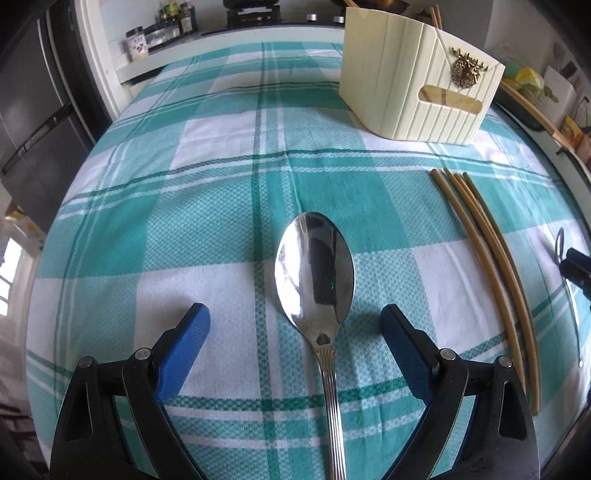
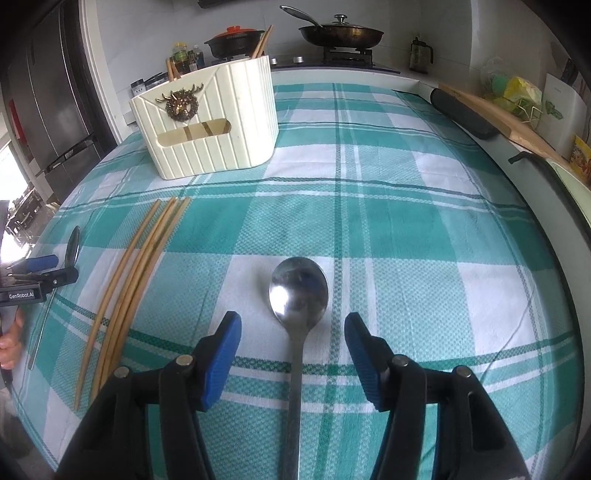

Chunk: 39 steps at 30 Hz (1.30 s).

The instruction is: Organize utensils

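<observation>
In the left wrist view a shiny ribbed-handle spoon (image 1: 316,266) lies on the checked cloth between the fingers of my open left gripper (image 1: 295,321), its handle running back under the gripper. In the right wrist view a plainer steel spoon (image 2: 298,291) lies the same way between the fingers of my open right gripper (image 2: 292,328). Several bamboo chopsticks (image 1: 491,254) (image 2: 136,269) lie on the cloth between the two grippers. A cream ribbed utensil holder (image 1: 417,77) (image 2: 210,125) with a gold deer badge stands at the far side and holds chopsticks.
The teal and white checked tablecloth (image 2: 406,221) covers the table. A stove with pans (image 2: 341,33) and bottles (image 2: 184,55) stands behind it. A dark fridge (image 1: 33,110) is at the left. A wooden board (image 2: 491,110) lies along the right edge.
</observation>
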Available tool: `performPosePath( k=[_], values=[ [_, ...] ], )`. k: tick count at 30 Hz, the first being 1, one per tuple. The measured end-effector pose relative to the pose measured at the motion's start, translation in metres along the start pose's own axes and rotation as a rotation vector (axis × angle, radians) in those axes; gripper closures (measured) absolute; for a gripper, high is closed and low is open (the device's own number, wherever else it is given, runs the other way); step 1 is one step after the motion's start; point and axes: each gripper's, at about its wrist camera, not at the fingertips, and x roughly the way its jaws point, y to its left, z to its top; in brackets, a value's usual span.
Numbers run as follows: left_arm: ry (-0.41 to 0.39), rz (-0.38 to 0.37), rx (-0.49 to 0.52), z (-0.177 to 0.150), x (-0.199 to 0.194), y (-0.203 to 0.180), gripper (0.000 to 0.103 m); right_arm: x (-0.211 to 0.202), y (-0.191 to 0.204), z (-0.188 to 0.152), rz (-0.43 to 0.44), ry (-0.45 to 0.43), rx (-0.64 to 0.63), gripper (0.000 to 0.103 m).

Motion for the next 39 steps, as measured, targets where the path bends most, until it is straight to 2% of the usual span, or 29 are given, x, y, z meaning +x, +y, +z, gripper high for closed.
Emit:
performPosePath(
  k=[3,5,6,7,9,14,26,33,39],
  values=[
    [0.01,0.0,-0.005,0.004,0.002,-0.001,0.011,0.013,0.004,0.007,-0.019,0.009,-0.017,0.044],
    [0.0,-0.002,-0.005,0.005,0.0,-0.001,0.022,0.014,0.006,0.007,-0.04,-0.007,-0.029,0.044],
    [-0.009,-0.006,-0.002,0.005,-0.002,-0.001,0.033,0.014,0.006,0.007,-0.043,-0.014,-0.026,0.048],
    [-0.018,-0.013,0.003,0.006,-0.003,-0.002,0.046,0.013,0.006,0.007,-0.05,-0.023,-0.027,0.064],
    [-0.036,-0.018,0.016,0.006,-0.005,-0.005,0.061,0.012,0.005,0.008,-0.05,-0.03,-0.031,0.067],
    [-0.076,-0.026,-0.018,0.006,-0.017,-0.002,0.062,-0.009,0.001,0.009,-0.011,-0.093,-0.005,0.067],
    [-0.303,-0.056,-0.048,0.001,-0.121,0.001,0.062,-0.104,0.011,0.012,0.043,-0.285,-0.014,0.067],
    [-0.359,-0.075,-0.045,0.003,-0.148,-0.002,0.062,-0.127,0.019,0.019,0.057,-0.348,-0.014,0.068],
    [-0.381,-0.082,-0.045,0.006,-0.157,-0.005,0.062,-0.131,0.023,0.027,0.05,-0.368,-0.026,0.069]
  ],
)
